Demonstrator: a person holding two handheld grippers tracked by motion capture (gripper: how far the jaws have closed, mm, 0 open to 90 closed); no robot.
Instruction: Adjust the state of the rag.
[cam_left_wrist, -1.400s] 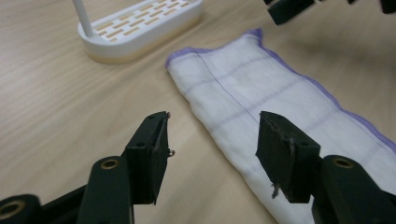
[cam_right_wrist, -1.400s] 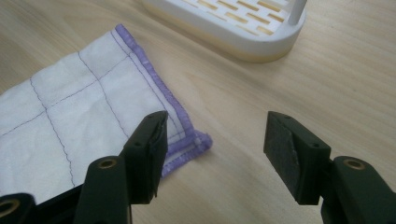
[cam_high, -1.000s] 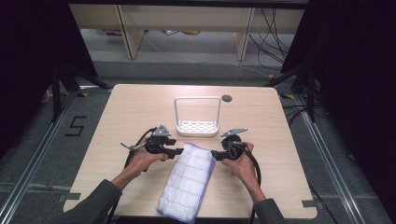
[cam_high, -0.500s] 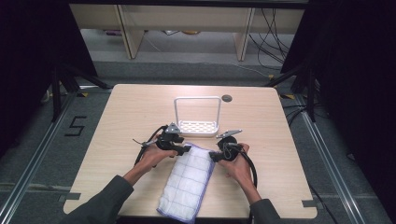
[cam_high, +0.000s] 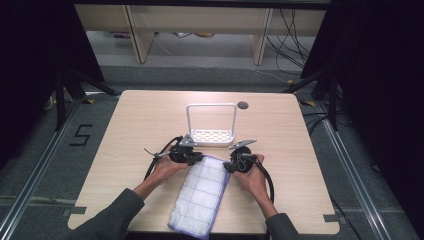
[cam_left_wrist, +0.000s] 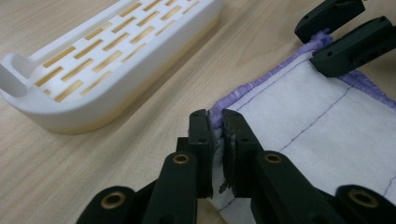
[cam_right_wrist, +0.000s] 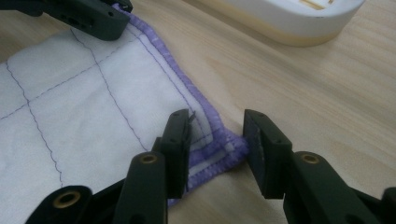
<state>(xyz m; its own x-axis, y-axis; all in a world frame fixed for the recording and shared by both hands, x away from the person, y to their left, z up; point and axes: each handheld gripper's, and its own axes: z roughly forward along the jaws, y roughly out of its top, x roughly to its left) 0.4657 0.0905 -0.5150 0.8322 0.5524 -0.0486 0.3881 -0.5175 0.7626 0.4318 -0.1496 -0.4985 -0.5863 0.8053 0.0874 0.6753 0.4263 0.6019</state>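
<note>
A white cloth (cam_high: 200, 192) with purple stitching and hem lies on the table, running from the middle toward the front edge. My left gripper (cam_high: 200, 159) sits at its far left corner. In the left gripper view the left gripper (cam_left_wrist: 217, 126) has just closed, and both pads pinch the purple hem of the cloth (cam_left_wrist: 317, 121). My right gripper (cam_high: 229, 166) is at the far right corner. Its jaws (cam_right_wrist: 217, 135) have been closing and still stand apart, with the cloth's corner (cam_right_wrist: 219, 144) lying between them.
A white slotted rack (cam_high: 211, 135) with a tall loop handle stands just beyond the cloth, close to both grippers, and appears as the rack (cam_left_wrist: 93, 70) and the rack (cam_right_wrist: 289, 18). The wooden table (cam_high: 125, 125) has a round cable hole (cam_high: 243, 105) behind the rack.
My left hand has moved right and slightly down to the cloth's far left corner. The right hand has stayed at the far right corner.
</note>
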